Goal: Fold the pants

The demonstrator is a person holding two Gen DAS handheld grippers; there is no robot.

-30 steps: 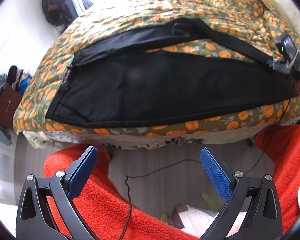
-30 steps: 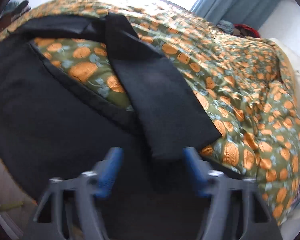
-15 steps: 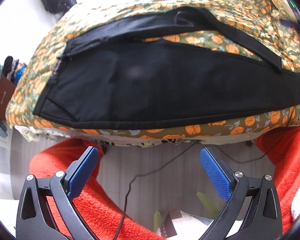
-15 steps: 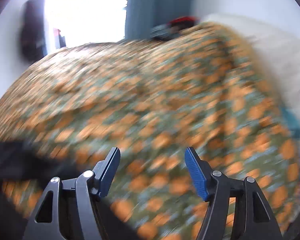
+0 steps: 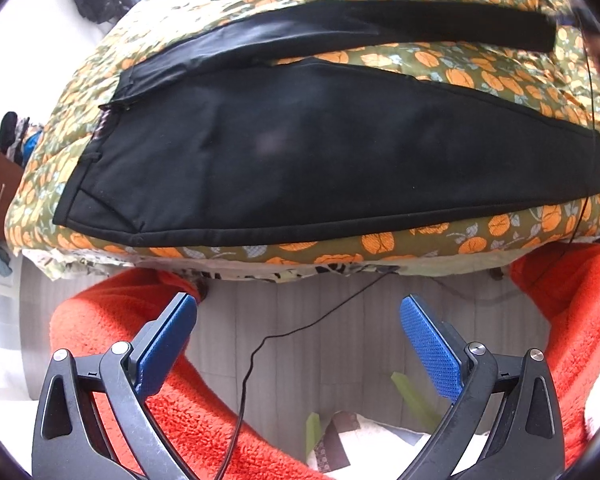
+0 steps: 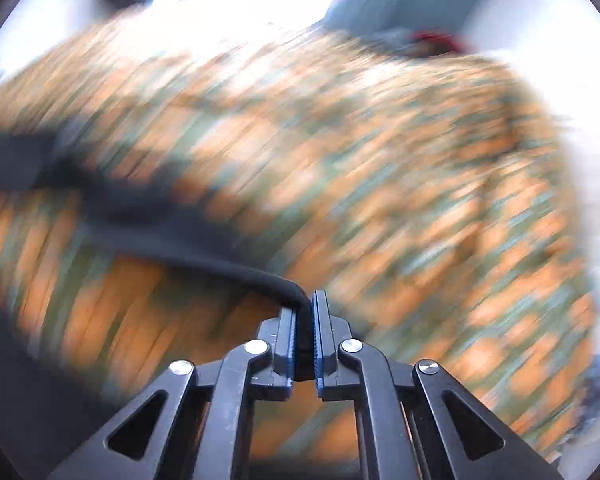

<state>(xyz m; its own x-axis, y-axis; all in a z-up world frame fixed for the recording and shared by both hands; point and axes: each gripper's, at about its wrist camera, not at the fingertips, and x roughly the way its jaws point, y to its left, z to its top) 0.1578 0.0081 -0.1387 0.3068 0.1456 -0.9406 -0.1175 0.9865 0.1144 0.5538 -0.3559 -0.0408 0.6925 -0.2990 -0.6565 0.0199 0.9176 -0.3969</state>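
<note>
Step in hand: bringing the legs together. Black pants (image 5: pixel 332 152) lie lengthwise along the near edge of the bed (image 5: pixel 500 80), on the orange-print quilt; the far leg splays toward the bed's middle. Right gripper (image 6: pixel 305 308) has just been closing, jaws now clamped on that leg's hem, view motion-blurred. Left gripper (image 5: pixel 298 320) jaws wide apart, empty, off the near edge above the floor. Next, I'd judge: carry the hem onto the near leg, match edges. No containers in view.
</note>
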